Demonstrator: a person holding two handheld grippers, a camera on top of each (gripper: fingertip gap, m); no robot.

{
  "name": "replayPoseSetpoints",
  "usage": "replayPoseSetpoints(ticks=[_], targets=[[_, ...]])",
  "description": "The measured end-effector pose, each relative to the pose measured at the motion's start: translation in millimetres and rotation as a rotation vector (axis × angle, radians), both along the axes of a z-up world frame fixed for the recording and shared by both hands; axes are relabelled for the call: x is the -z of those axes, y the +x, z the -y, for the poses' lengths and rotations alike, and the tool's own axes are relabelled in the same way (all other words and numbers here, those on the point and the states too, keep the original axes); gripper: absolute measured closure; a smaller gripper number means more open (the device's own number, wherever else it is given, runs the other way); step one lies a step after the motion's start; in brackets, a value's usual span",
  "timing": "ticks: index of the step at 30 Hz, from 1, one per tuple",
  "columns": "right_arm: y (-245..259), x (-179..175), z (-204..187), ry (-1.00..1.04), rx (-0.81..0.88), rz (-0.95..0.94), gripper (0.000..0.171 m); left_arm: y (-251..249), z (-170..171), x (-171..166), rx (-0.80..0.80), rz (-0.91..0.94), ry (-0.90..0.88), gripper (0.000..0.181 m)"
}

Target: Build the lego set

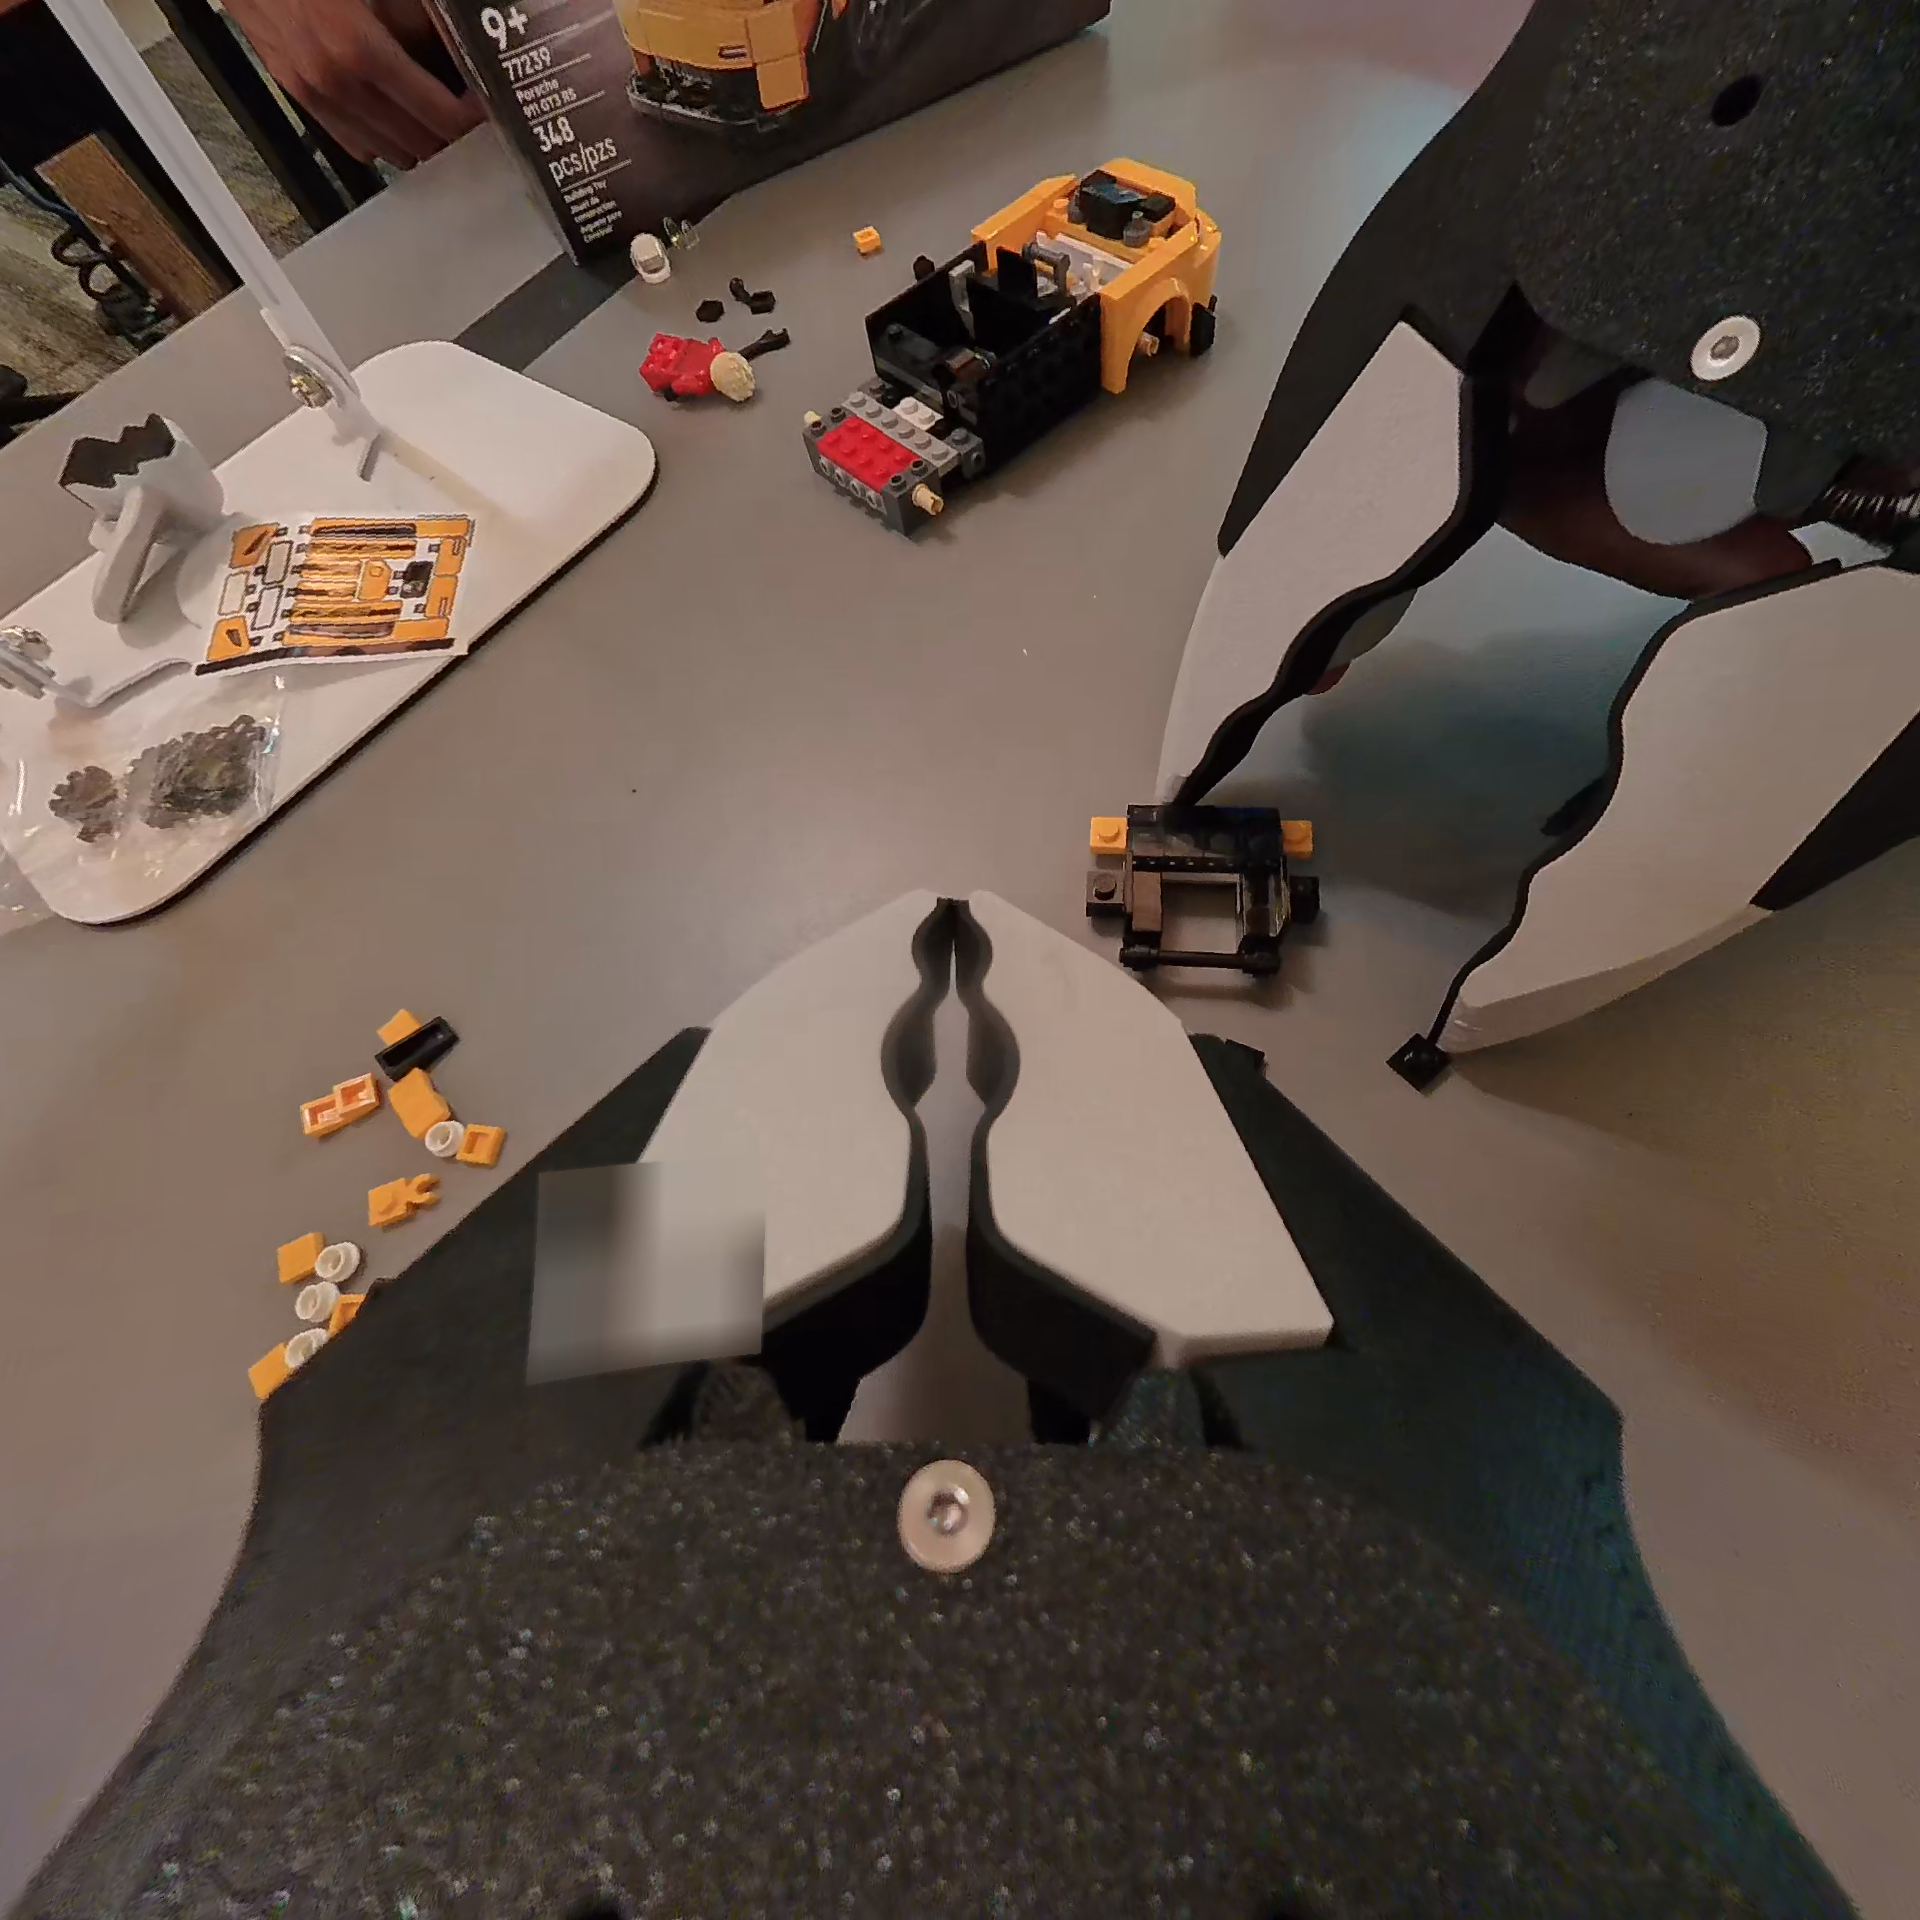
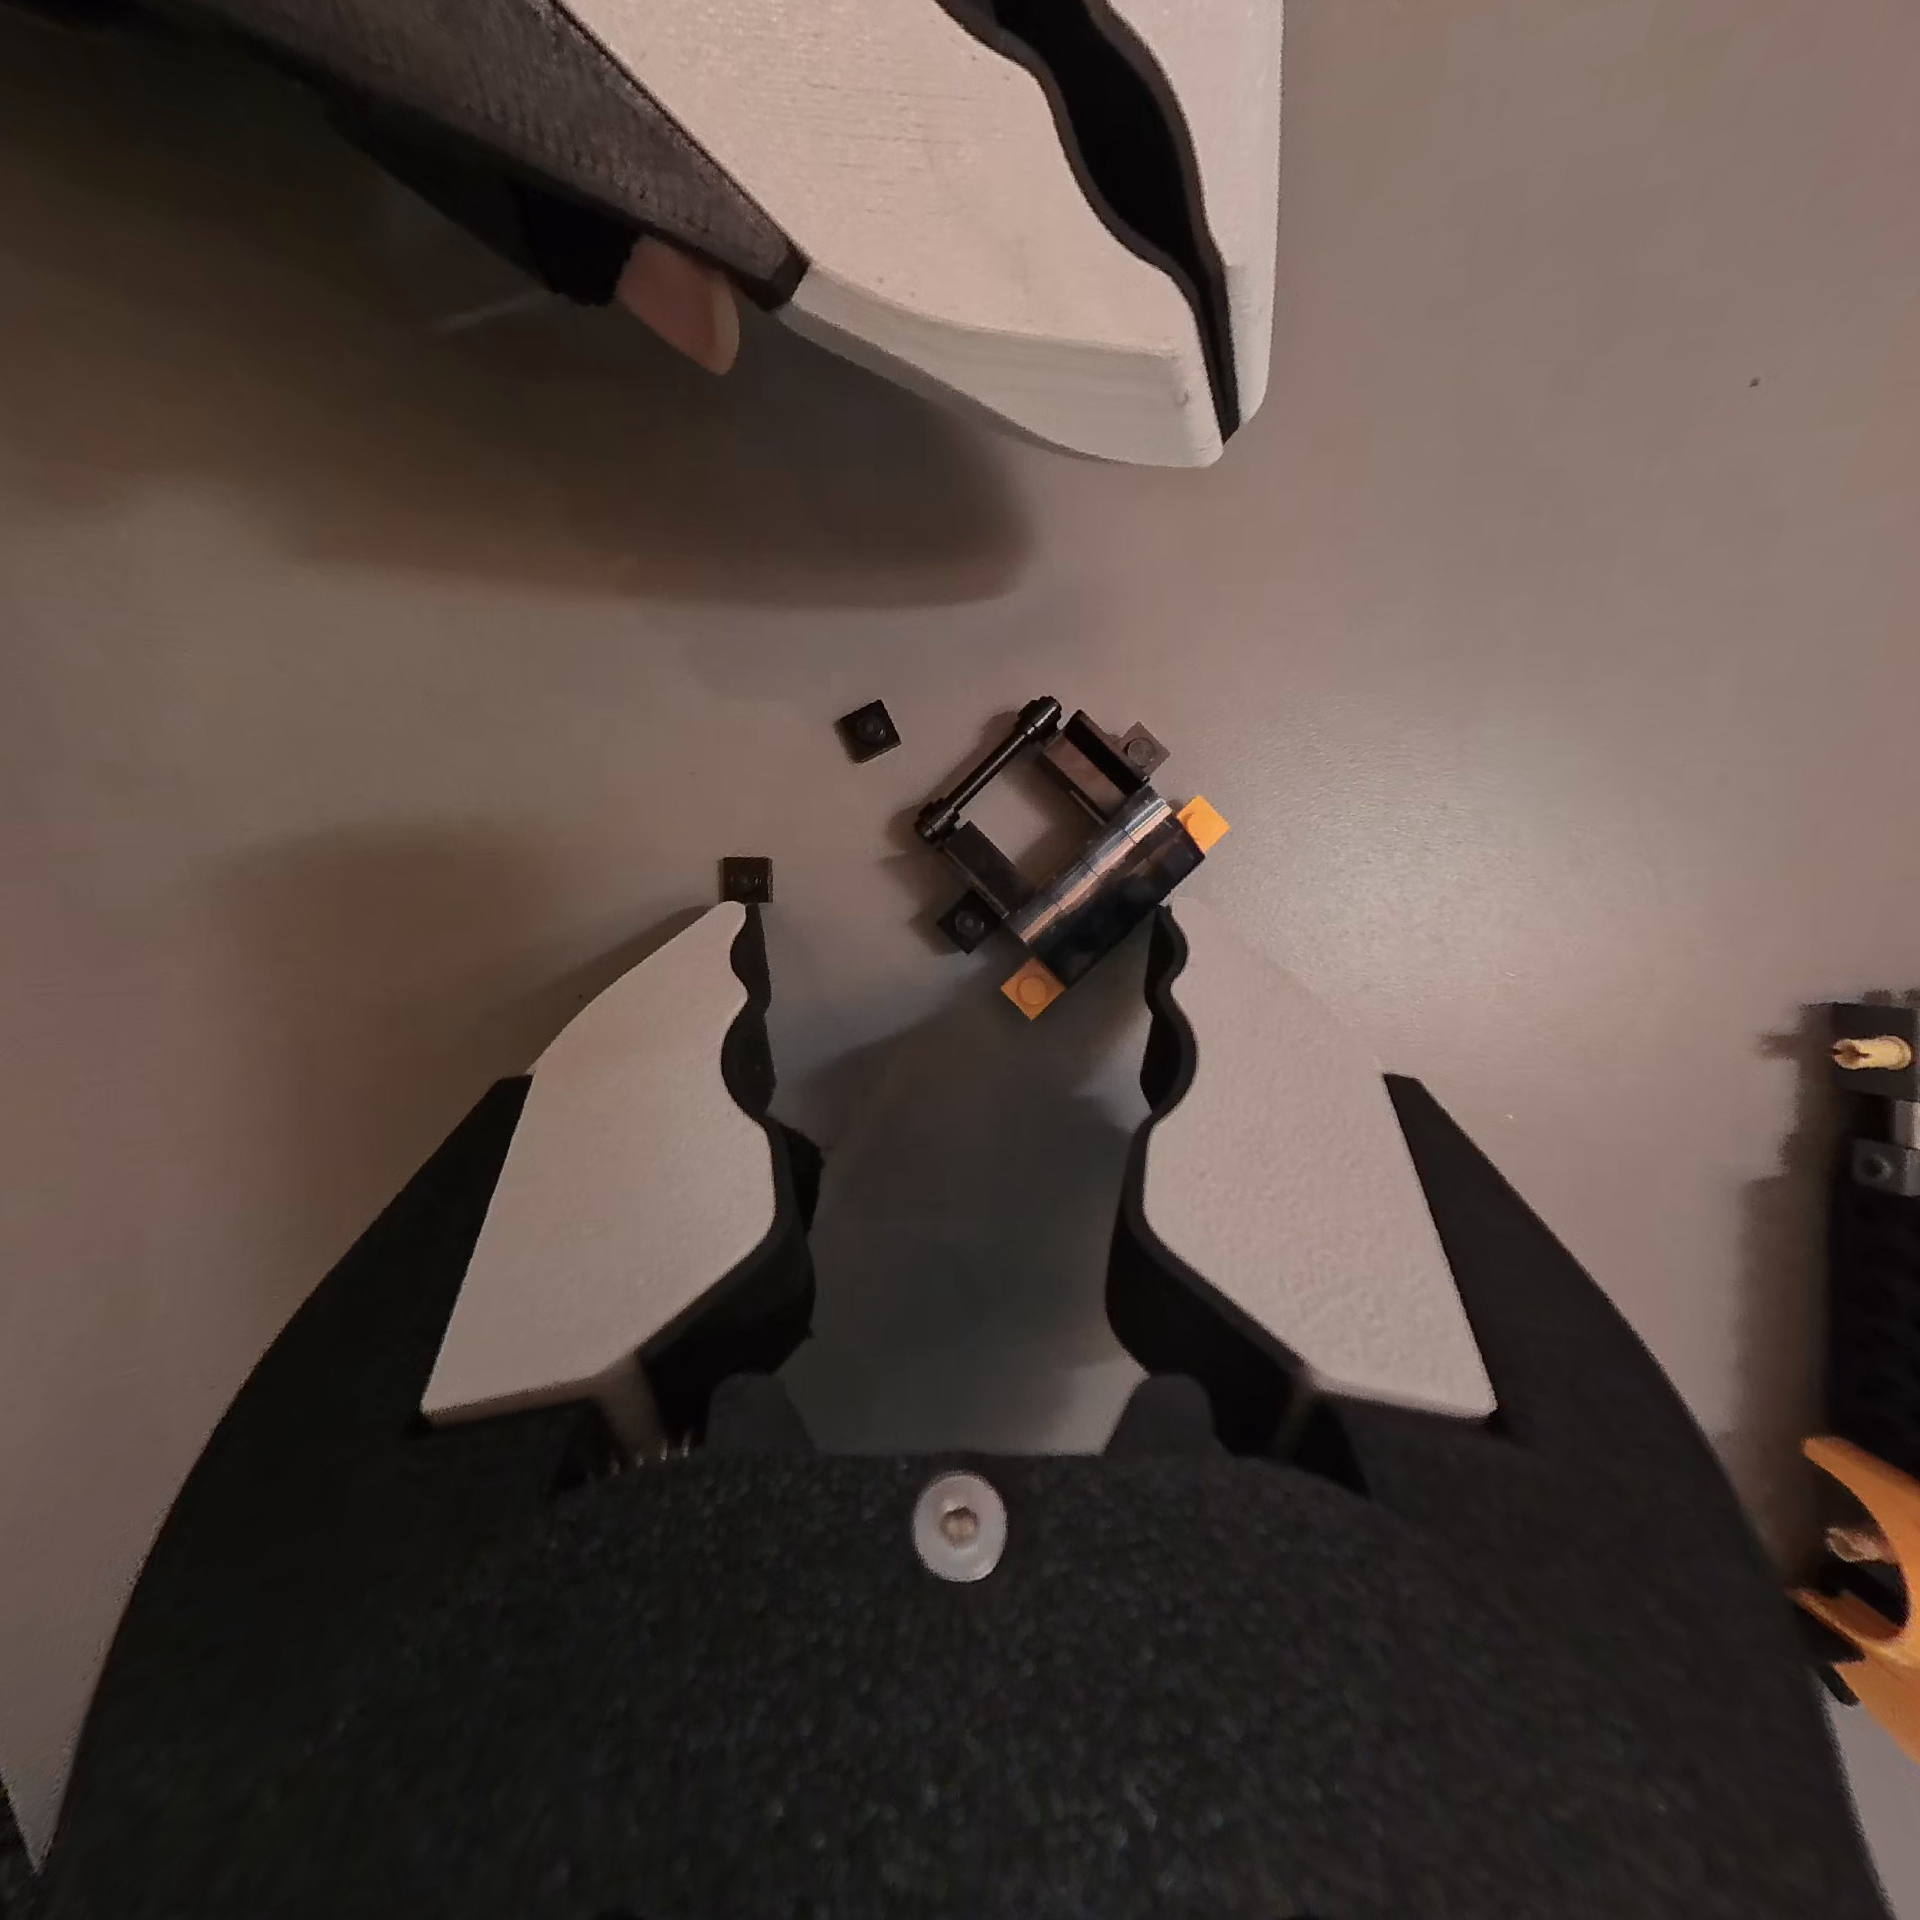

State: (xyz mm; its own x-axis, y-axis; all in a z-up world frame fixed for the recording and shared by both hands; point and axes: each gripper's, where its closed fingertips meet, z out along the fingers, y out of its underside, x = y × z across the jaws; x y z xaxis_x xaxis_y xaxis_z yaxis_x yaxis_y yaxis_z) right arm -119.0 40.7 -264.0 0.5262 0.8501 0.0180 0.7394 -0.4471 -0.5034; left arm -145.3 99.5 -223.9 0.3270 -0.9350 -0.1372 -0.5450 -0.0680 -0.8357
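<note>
On the left of the grey table [image 1: 727, 727] lay loose orange bits [image 1: 400, 1132]. The left gripper [image 1: 954, 906] had its fingers pressed together, holding nothing. Just right of it sat the small black frame [image 1: 1200, 883], flat on the table, its long dark bar with orange ends running left to right. The right gripper [image 2: 956, 914] was spread wide, one fingertip [image 1: 1179, 795] touching that bar. The half-built car [image 1: 1039, 332] sat farther back.

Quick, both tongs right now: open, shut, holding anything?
Left tongs: shut, holding nothing.
Right tongs: open, holding nothing; one tip touches the small black frame piece.
</note>
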Motion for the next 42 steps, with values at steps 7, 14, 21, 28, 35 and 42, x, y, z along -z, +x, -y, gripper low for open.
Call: replayPoseSetpoints(ticks=[7, 14, 21, 28, 35, 42], targets=[[1.6, -8.7, -2.9, 0.051, 0.037, -0.054, 0.106, 0.0, 0.9, -0.7, 0.001, 0.001, -0.004, 0.181], [2.7, -22.5, -2.5, 0.115, 0.046, -0.156, 0.116, 0.1, 0.9, 0.1, -0.002, -0.004, -0.006, 0.181], [15.0, -34.4, -4.2, 0.234, 0.09, -0.223, 0.148, 0.8, 3.4, 0.8, 0.007, -0.009, -0.015, 0.181], [30.0, -51.6, -1.2, 0.335, 0.143, -0.298, 0.171, 5.1, 14.5, 3.9, 0.085, -0.014, -0.043, 0.181], [49.5, -68.1, 8.2, 0.413, 0.208, -0.367, 0.171, 13.9, 36.5, 16.1, 0.221, -0.044, -0.108, 0.146], [52.3, -66.0, 7.2, 0.422, 0.216, -0.41, 0.171, 23.5, 46.5, 27.5, 0.281, -0.088, -0.16, 0.126]])
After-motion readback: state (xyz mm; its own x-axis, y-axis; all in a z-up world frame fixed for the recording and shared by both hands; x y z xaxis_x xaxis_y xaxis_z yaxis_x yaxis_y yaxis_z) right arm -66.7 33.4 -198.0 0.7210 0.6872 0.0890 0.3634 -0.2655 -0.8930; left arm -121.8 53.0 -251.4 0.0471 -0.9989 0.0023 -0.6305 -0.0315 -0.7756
